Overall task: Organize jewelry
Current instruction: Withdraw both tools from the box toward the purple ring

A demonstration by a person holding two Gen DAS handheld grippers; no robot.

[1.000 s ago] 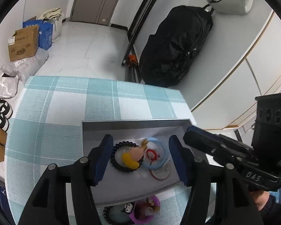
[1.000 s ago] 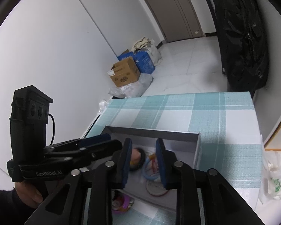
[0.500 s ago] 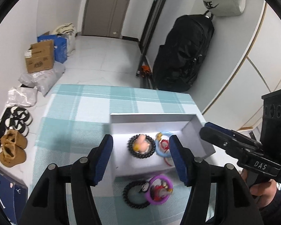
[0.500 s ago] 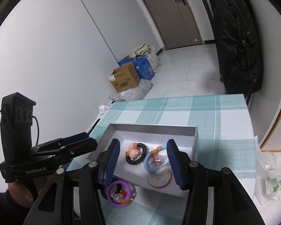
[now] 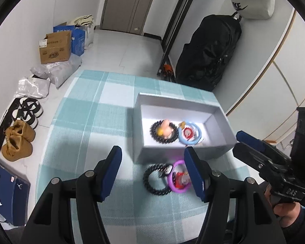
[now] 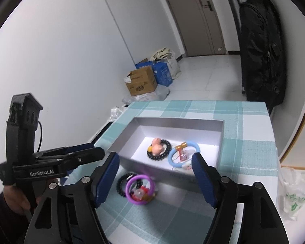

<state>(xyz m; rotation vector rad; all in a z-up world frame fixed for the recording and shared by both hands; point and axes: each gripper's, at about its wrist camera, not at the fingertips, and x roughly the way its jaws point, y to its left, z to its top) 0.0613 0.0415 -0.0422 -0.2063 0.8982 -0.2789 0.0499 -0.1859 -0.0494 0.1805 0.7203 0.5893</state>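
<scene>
The right gripper (image 6: 155, 180) stands wide apart with nothing between its blue pads — its jaws have just been opening. The left gripper (image 5: 152, 173) is likewise parted about halfway and holds nothing. Both hover above the teal-and-white checked desk (image 5: 87, 134), just short of the shallow grey cardboard box (image 5: 139, 109).

Under the grippers, on the cloth just outside the box's near wall, lie two pieces touching one another: a black beaded bracelet with a small penguin charm (image 5: 152, 180) and a purple plastic ring bracelet with a red charm (image 6: 139, 189).

Inside the box, on its white floor, rest a black beaded bracelet with a pink-and-yellow figure charm (image 6: 158, 149) and, just beside it, a light-blue ring bracelet with a red charm (image 6: 184, 154). A further pale round piece seems to lie by the near wall; too blurred to name.

By my reckoning the work is about half done — two bracelets stowed, two left on the desk to lift in.
</scene>
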